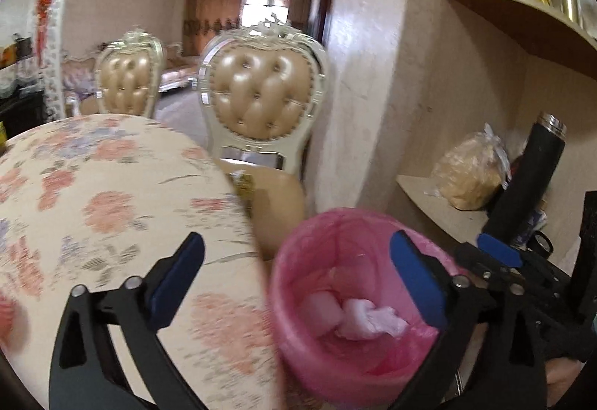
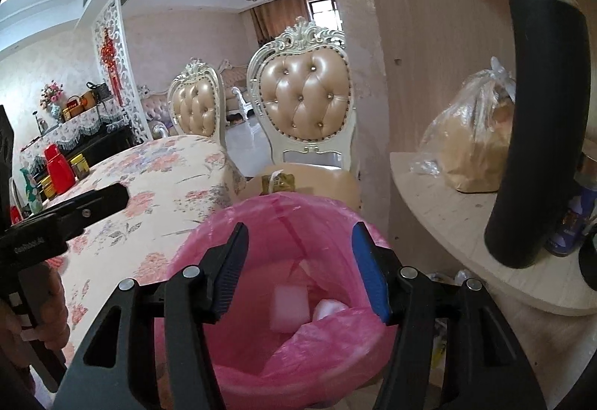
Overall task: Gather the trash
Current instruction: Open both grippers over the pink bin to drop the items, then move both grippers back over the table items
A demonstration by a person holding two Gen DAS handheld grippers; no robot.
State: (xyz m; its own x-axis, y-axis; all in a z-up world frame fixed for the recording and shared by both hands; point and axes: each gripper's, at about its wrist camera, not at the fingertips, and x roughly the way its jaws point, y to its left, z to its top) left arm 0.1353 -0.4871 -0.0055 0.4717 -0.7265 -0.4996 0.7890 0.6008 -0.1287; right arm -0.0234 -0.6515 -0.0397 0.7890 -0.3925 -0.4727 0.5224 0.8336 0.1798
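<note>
A bin lined with a pink bag (image 1: pixel 298 346) (image 2: pixel 261 219) stands on the floor beside the flowered table (image 1: pixel 112 208) (image 2: pixel 168 186). White crumpled trash (image 1: pixel 369 324) (image 2: pixel 291 305) lies inside it. My left gripper (image 1: pixel 298 268) is open and empty, spanning the table edge and the bin. My right gripper (image 2: pixel 298 260) is open and empty, right above the bin mouth. The right gripper also shows at the right of the left wrist view (image 1: pixel 500 253), and the left gripper at the left of the right wrist view (image 2: pixel 104 199).
Two gold tufted chairs (image 1: pixel 261 93) (image 2: pixel 302 100) stand behind the table. A wall shelf on the right (image 2: pixel 466 223) carries a black flask (image 2: pixel 537 134) and a plastic bag of food (image 2: pixel 474 141). A red jug (image 2: pixel 58 167) and jars sit on the table's far left.
</note>
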